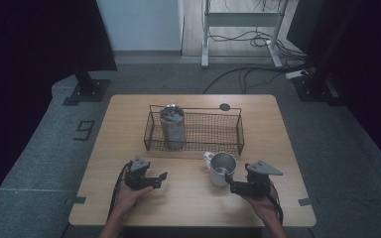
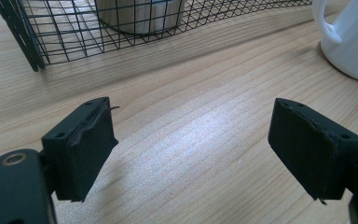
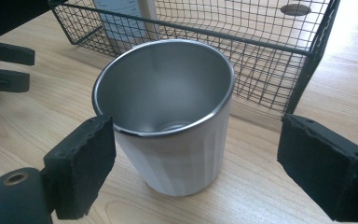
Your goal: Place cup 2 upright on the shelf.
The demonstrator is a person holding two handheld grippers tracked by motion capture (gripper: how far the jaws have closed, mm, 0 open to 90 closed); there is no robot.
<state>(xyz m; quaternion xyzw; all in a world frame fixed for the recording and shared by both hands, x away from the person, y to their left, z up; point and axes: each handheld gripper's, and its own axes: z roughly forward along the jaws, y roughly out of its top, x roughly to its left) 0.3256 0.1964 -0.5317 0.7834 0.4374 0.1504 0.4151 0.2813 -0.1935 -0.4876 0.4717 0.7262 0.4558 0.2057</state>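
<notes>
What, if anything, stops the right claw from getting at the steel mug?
Probably nothing; it looks reachable. The mug already stands upright between the open jaws of the right claw, and the wire basket stands behind it.

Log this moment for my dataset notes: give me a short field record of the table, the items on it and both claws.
surface: wooden table
basket: black wire basket, toward the far edge
can: metal can, upright in the basket's left end
mug: white mug with a steel inside, upright on the table, in front of the basket
left claw: open, nothing between the jaws, bare wood below
right claw: open, one jaw on each side of the mug, not clamped
</notes>
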